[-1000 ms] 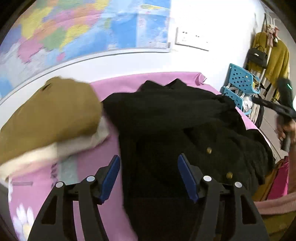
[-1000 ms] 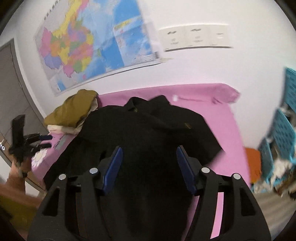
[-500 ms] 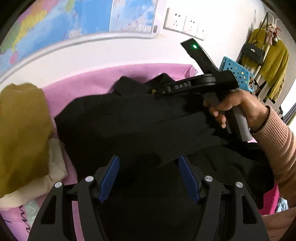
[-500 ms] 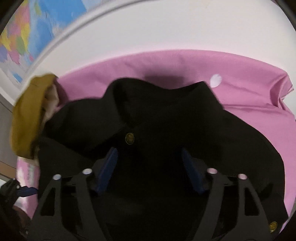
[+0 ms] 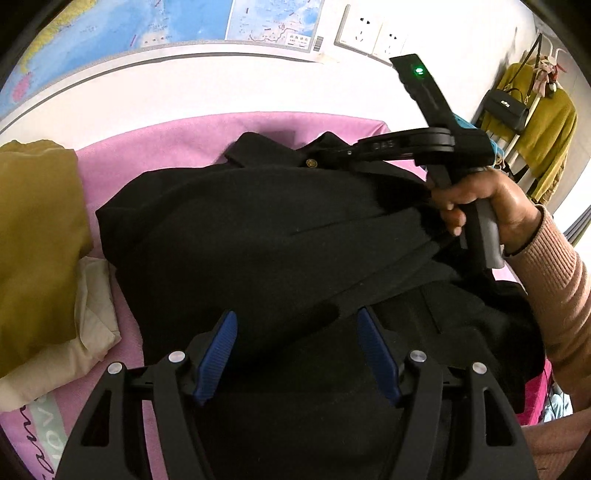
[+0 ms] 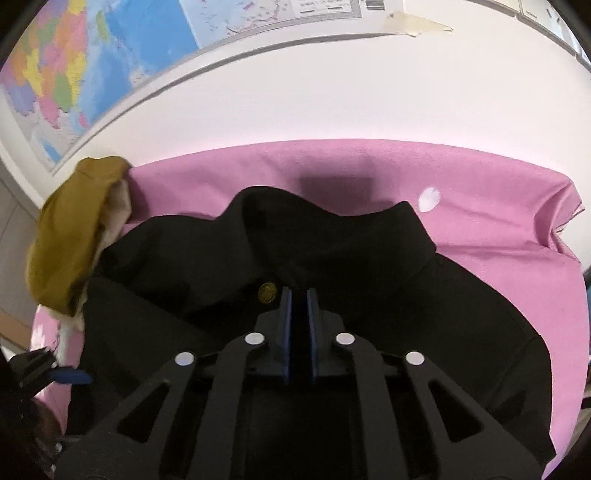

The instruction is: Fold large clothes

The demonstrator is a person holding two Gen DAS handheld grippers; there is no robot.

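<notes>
A black woollen coat (image 5: 258,236) with a collar and a brass button (image 6: 267,292) lies spread on a surface covered by a pink cloth (image 6: 480,206), below a wall map (image 5: 147,33). The right gripper (image 6: 299,299) is closing at the coat's front opening just below the collar, beside the button, its blue pads nearly together with dark fabric in the narrow gap. The left gripper (image 5: 297,332) hangs over the coat's lower body with its jaws wide apart, gripping nothing. A folded mustard garment (image 5: 37,236) on a cream one (image 5: 92,317) lies beside the coat.
</notes>
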